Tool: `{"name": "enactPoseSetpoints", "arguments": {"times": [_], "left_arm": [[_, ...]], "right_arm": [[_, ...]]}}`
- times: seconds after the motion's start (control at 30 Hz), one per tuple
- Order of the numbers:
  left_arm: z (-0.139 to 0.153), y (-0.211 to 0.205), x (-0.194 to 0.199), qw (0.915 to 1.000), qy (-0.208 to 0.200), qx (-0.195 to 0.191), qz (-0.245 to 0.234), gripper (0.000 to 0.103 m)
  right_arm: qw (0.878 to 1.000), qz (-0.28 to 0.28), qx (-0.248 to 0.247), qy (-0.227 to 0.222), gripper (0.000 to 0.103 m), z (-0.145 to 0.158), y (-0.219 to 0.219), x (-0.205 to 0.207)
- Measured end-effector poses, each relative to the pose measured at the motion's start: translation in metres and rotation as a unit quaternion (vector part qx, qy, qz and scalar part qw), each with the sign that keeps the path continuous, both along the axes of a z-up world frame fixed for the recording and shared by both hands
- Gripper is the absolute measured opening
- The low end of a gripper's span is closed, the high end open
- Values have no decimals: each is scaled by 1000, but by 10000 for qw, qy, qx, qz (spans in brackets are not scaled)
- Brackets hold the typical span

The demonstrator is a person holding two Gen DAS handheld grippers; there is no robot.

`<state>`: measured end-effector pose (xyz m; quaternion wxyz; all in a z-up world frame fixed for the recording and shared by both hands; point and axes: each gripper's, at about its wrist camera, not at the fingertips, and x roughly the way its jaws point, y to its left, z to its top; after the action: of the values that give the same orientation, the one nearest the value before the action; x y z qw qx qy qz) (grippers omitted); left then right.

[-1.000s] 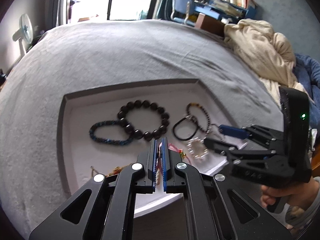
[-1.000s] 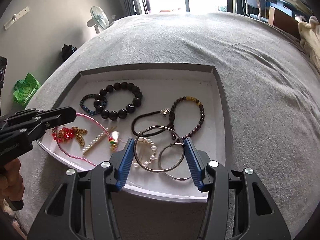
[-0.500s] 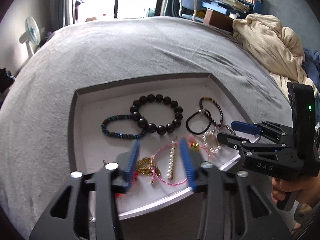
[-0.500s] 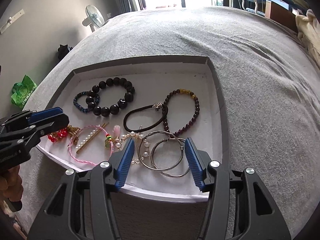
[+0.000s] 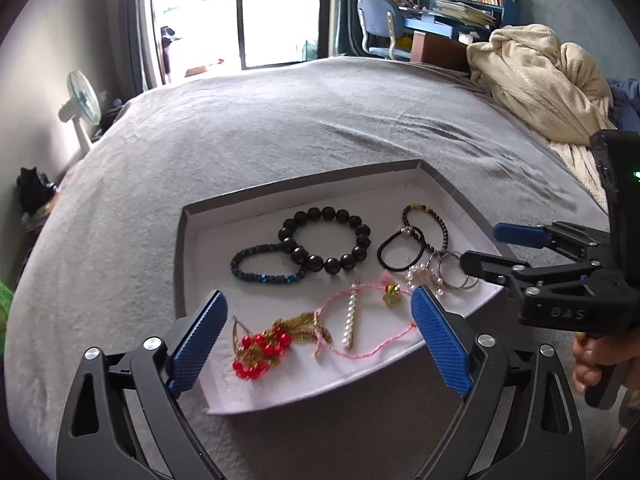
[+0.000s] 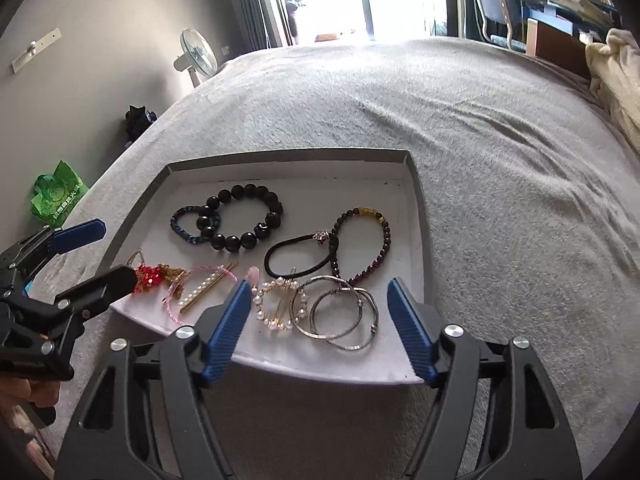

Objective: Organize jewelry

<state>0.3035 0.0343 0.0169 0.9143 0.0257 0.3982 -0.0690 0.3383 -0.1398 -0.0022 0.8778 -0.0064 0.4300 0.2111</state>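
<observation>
A shallow white tray (image 5: 188,240) (image 6: 412,216) lies on a grey bed and holds several pieces of jewelry. A black bead bracelet (image 5: 326,240) (image 6: 240,216), a blue bead bracelet (image 5: 262,266), a pink cord bracelet (image 5: 364,322) with a pearl pin, and a red and gold piece (image 5: 264,344) lie in it. Silver bangles (image 6: 340,312) and a pearl ring (image 6: 280,306) lie near the front edge. My left gripper (image 5: 318,340) is open and empty above the pink bracelet. My right gripper (image 6: 320,326) is open and empty above the bangles.
A cream blanket (image 5: 536,76) is heaped at the bed's far right. A desk and chair (image 5: 380,28) stand behind the bed. A fan (image 5: 82,106) stands at the left by the window. A green bag (image 6: 56,196) lies on the floor.
My left gripper has opened wide and drawn back from the tray. My right gripper stayed open and pulled back a little; the bangles lie in the tray.
</observation>
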Motion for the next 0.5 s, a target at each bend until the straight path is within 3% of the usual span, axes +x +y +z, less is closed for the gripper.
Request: {"name": "enactPoseSetpoints", "arguments": {"times": [0.17,0.23,0.3,0.5], "left_arm": [[2,3,-15,9999,-118,13,33,95],[4,5,-24,9997,-219,-12,96,95],[6,8,-32,9992,-327,-96,208,95],[11,4,-66,9936,-1009,-249,452,95]], "right_arm": [[9998,59,8,-210,77,5,-12,-23],[9992,70,92,-383,86,8,-16,-35],[9978,84,197,-629,87,11,-19,-50],[9913,198,192,-1287,92,17,-17,-87]]}}
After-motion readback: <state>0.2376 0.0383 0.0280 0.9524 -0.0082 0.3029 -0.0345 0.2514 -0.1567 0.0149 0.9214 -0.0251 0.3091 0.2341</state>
